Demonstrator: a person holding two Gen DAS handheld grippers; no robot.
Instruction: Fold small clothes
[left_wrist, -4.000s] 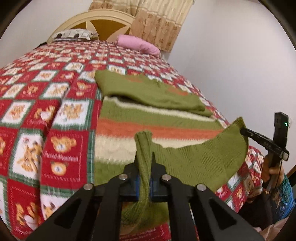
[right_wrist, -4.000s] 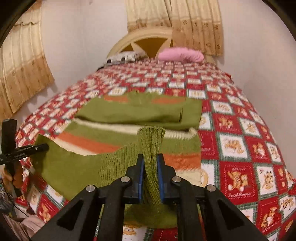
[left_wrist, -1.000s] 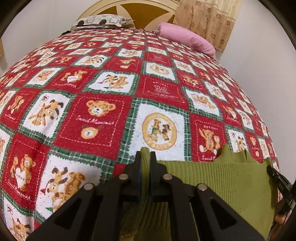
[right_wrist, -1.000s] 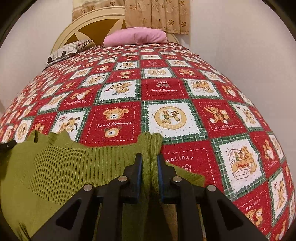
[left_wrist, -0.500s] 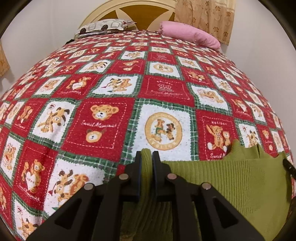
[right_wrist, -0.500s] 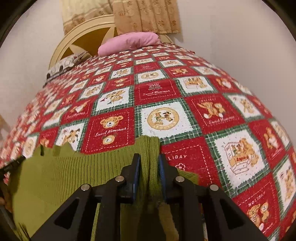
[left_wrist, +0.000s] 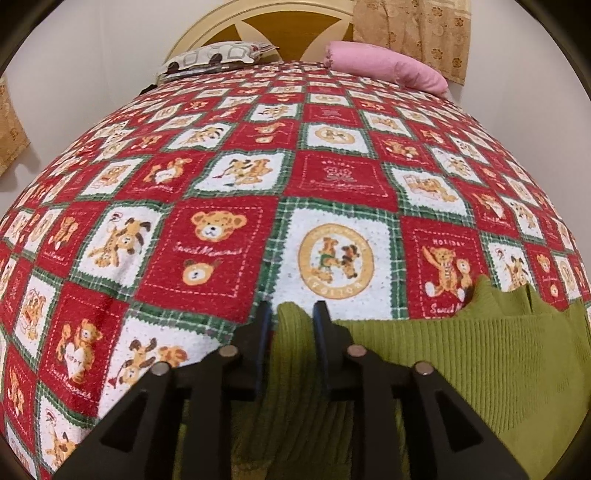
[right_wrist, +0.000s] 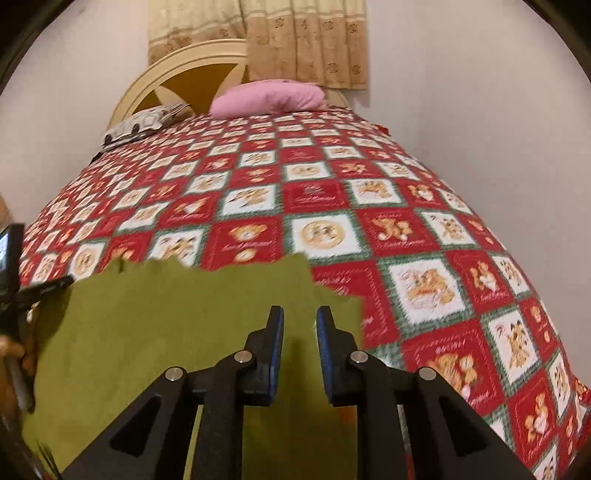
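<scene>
The green ribbed sweater (left_wrist: 461, 362) lies folded on the bed's near part and fills the lower right of the left wrist view. My left gripper (left_wrist: 291, 314) points down at its left corner. Its jaws are opening, with a raised fold of the knit between them and a thin gap at the left pad. In the blurred right wrist view the sweater (right_wrist: 184, 314) lies flat ahead. My right gripper (right_wrist: 300, 317) hovers over its near right part, open, with nothing pinched. The left gripper (right_wrist: 37, 291) shows at that view's left edge.
A red, white and green teddy-bear blanket (left_wrist: 221, 184) covers the bed. A pink pillow (left_wrist: 384, 66) and a patterned pillow (left_wrist: 214, 59) lie by the headboard (right_wrist: 192, 74). A white wall (right_wrist: 498, 147) runs along the right side. A hand (right_wrist: 14, 350) shows at far left.
The left jaws have parted around the sweater fold they pinched. The right gripper has drawn back and up, and the fold it held is out of its jaws and lies flat.
</scene>
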